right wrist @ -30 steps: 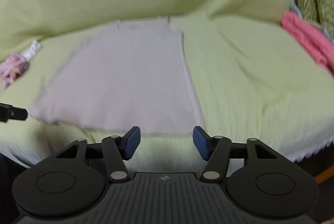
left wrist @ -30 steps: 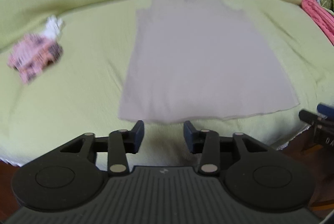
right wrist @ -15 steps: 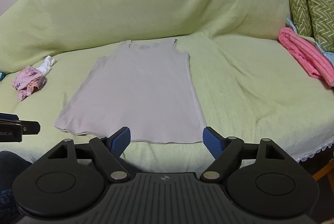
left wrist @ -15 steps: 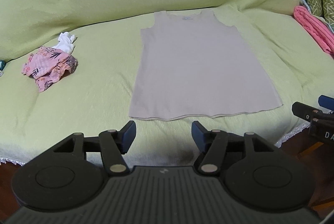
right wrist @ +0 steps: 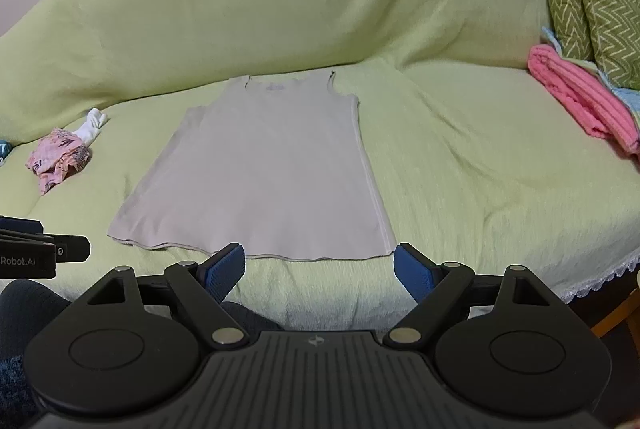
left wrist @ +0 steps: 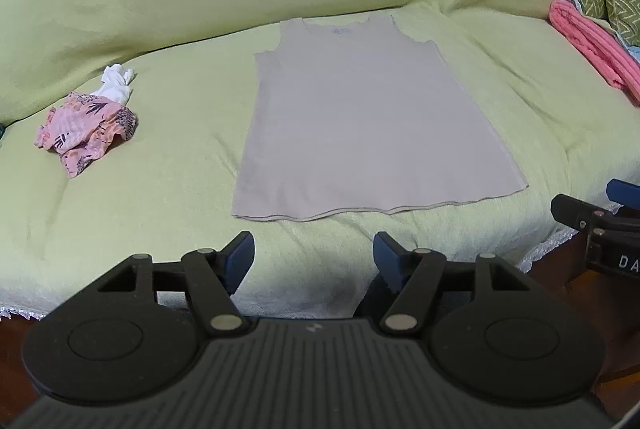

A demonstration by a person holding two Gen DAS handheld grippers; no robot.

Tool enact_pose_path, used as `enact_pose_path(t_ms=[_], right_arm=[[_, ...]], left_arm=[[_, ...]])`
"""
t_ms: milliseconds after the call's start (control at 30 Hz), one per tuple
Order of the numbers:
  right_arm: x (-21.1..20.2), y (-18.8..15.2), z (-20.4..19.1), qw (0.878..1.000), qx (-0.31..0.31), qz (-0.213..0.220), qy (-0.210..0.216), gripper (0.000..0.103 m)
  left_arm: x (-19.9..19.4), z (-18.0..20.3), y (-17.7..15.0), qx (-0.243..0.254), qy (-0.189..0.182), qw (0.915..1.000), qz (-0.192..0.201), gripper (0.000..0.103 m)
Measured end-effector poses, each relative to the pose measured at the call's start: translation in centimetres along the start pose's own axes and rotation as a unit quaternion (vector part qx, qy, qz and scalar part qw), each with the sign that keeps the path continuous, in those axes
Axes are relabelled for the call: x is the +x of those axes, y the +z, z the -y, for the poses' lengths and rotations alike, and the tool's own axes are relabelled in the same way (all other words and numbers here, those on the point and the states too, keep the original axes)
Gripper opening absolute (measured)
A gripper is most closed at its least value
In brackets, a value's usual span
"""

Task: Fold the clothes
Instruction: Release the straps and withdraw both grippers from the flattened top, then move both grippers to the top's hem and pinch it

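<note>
I hold the left gripper (left wrist: 314, 255) and right gripper (right wrist: 319, 265) angled down before the hem of the beige tank top (left wrist: 360, 117), spread flat on the green sofa cover (left wrist: 160, 165). Both jaws are opening, empty, wider than a second ago.

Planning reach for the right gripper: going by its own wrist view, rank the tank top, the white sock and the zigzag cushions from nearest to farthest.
From the right gripper:
1. Tank top: straight ahead, hem just beyond the fingertips.
2. White sock: far left on the sofa seat.
3. Zigzag cushions: far right, up against the backrest.
</note>
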State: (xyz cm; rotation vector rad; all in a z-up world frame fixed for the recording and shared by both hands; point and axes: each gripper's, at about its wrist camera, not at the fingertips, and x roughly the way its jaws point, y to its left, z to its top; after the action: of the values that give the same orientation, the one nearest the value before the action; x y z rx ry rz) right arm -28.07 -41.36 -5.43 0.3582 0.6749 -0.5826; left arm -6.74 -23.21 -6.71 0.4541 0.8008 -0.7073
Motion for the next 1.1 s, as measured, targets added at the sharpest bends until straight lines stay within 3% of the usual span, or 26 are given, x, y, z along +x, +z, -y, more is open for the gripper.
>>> enact_pose_path(t_ms=[367, 500, 633, 800, 867, 933, 1067, 1100], right_arm=[[5.3, 1.6, 3.3, 0.999, 0.007, -0.033, -0.012, 0.088], [8.9, 4.1, 5.5, 0.999, 0.021, -0.040, 0.018, 0.092], [14.9, 7.0, 6.8, 0.996, -0.005, -0.089, 0.032, 0.091], [21.2, 13.0, 8.3, 0.994, -0.032, -0.076, 0.066, 0.091], [24.1, 15.7, 8.8, 0.993, -0.036, -0.064, 0.089, 0.088], [27.3, 18.3, 9.2, 0.991, -0.045, -0.055, 0.114, 0.083], [34.2, 23.6, 9.6, 0.985, -0.054, -0.047, 0.157, 0.054], [35.8, 24.9, 9.8, 0.984, -0.053, -0.042, 0.165, 0.053]], left_arm=[[5.7, -2.9, 2.5, -0.002, -0.021, 0.9998, -0.006, 0.064], [9.2, -5.1, 5.9, 0.017, -0.055, 0.9983, -0.002, 0.064], [13.9, -6.9, 10.3, 0.066, -0.076, 0.9949, -0.005, 0.064], [20.4, -9.4, 18.3, 0.136, -0.093, 0.9852, 0.047, 0.064], [23.5, -10.3, 22.2, 0.135, -0.109, 0.9833, 0.056, 0.063], [26.9, -10.8, 25.9, 0.130, -0.131, 0.9811, 0.059, 0.056], [33.8, -11.1, 31.5, 0.125, -0.148, 0.9789, 0.066, 0.045], [35.3, -11.0, 32.5, 0.130, -0.153, 0.9773, 0.068, 0.040]])
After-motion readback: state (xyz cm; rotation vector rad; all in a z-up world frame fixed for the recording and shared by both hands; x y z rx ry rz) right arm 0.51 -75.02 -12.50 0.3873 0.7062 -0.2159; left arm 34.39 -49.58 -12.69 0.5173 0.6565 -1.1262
